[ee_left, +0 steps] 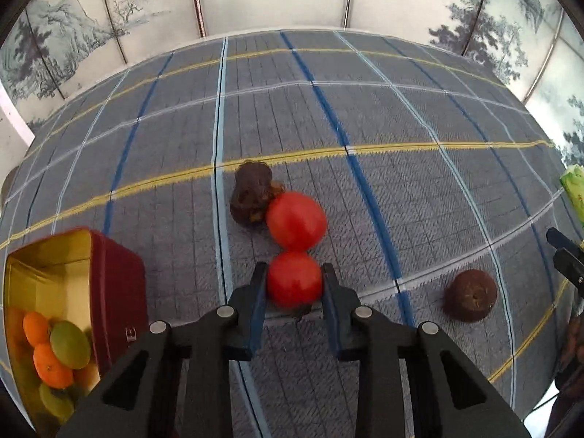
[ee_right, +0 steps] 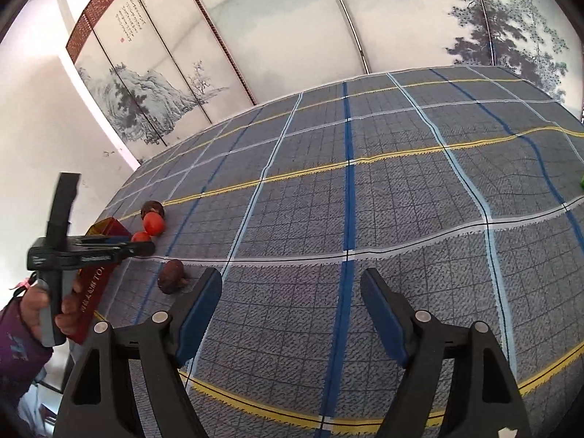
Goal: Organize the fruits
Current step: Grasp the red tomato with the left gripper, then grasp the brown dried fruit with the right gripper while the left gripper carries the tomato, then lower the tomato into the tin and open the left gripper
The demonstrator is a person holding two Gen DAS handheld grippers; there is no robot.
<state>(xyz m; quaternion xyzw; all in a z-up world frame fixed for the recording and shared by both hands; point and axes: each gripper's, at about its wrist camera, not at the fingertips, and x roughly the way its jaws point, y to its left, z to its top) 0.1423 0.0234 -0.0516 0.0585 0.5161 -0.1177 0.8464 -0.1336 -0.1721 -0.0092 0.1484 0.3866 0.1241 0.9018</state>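
Note:
My left gripper (ee_left: 294, 273) is shut on a red tomato (ee_left: 294, 279), with a finger pressed on each side of it just above the cloth. A second red tomato (ee_left: 296, 219) lies right behind it, touching a dark brown fruit (ee_left: 252, 191). Another dark brown fruit (ee_left: 471, 295) lies to the right; it also shows in the right wrist view (ee_right: 171, 275). A red tin with a gold inside (ee_left: 109, 284) at the left holds orange and green fruits (ee_left: 58, 350). My right gripper (ee_right: 292, 292) is open and empty over the cloth.
The table carries a grey plaid cloth (ee_left: 365, 109) with blue, white and yellow lines. A green packet (ee_left: 575, 191) sits at the right edge. Painted screen panels (ee_right: 292, 18) stand behind the table. The left hand and its gripper (ee_right: 91, 250) show in the right wrist view.

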